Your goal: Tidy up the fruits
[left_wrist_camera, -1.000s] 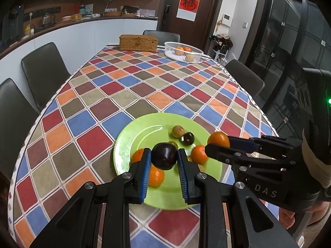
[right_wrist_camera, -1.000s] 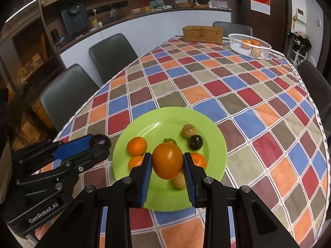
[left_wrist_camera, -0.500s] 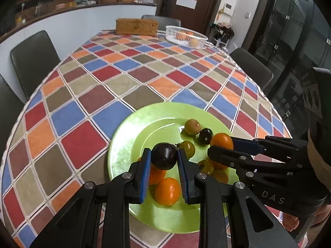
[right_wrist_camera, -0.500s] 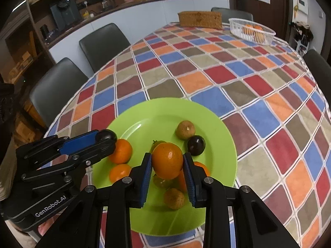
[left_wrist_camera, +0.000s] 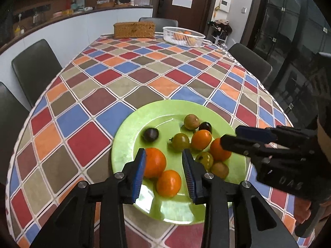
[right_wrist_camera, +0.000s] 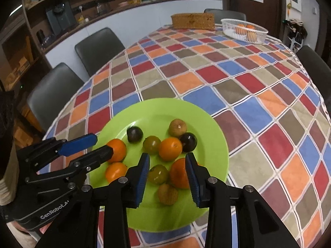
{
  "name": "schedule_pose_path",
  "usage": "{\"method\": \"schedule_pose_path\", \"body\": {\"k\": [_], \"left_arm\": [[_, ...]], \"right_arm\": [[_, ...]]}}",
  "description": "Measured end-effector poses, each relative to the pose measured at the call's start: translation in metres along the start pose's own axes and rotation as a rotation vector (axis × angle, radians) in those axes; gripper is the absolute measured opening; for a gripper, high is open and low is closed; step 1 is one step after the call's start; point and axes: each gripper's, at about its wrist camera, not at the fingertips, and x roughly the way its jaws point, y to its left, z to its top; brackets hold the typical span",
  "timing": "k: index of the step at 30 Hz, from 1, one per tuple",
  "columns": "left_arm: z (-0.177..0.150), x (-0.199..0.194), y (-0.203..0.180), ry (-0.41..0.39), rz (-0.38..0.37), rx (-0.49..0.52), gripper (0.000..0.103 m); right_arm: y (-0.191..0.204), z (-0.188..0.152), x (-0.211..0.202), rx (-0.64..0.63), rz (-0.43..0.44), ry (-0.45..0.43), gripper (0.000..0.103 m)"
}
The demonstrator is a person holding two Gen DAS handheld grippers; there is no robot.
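Room light was dim and warm, with the shelves and corners lost in shadow, while the green plate (left_wrist_camera: 128,144) showed soft white glare on its glaze. Both fisheye views bent the checked tablecloth (right_wrist_camera: 248,86) strongly and ended in black vignette. Slight blur softened the dark fruit (left_wrist_camera: 151,134) and far background.

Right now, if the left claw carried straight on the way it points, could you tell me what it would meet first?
Probably the lower small orange tangerine on the round green plate, lying between the opening jaws of the left claw; depth is uncertain, so possibly bare plate.
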Motion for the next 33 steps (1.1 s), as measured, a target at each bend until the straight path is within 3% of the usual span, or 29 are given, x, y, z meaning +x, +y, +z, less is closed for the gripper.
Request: {"method": "schedule_pose_path", "body": {"k": [3, 5, 10, 13, 17, 30, 33], "left_arm": [[-0.004, -0.02, -0.005, -0.027, 0.008, 0.003, 0.039], [-0.006, -0.035, -0.01, -0.047, 0.031, 0.006, 0.042], [-0.014, -0.075, -0.022, -0.097, 0.069, 0.017, 0.052], [-0.02, -0.096, -0.03, -0.13, 0.1, 0.028, 0.055], [-0.034, -0.122, -0.041, -0.18, 0.115, 0.047, 0.067], [-0.075, -0.194, -0.072, -0.29, 0.09, 0.06, 0.08], [-0.083, -0.204, -0.078, -0.302, 0.086, 0.066, 0.081]], "right_arm": [[0.003, -0.004, -0.02, -0.004, -0.014, -0.04, 0.037], [0.007, -0.009, -0.036, -0.01, -0.024, -0.075, 0.045], [0.016, -0.024, -0.077, -0.025, -0.057, -0.159, 0.047], [0.02, -0.034, -0.099, -0.027, -0.084, -0.195, 0.054], [0.024, -0.055, -0.131, -0.012, -0.116, -0.245, 0.054], [0.036, -0.119, -0.2, -0.006, -0.16, -0.327, 0.054], [0.037, -0.129, -0.21, 0.006, -0.159, -0.338, 0.059]]}}
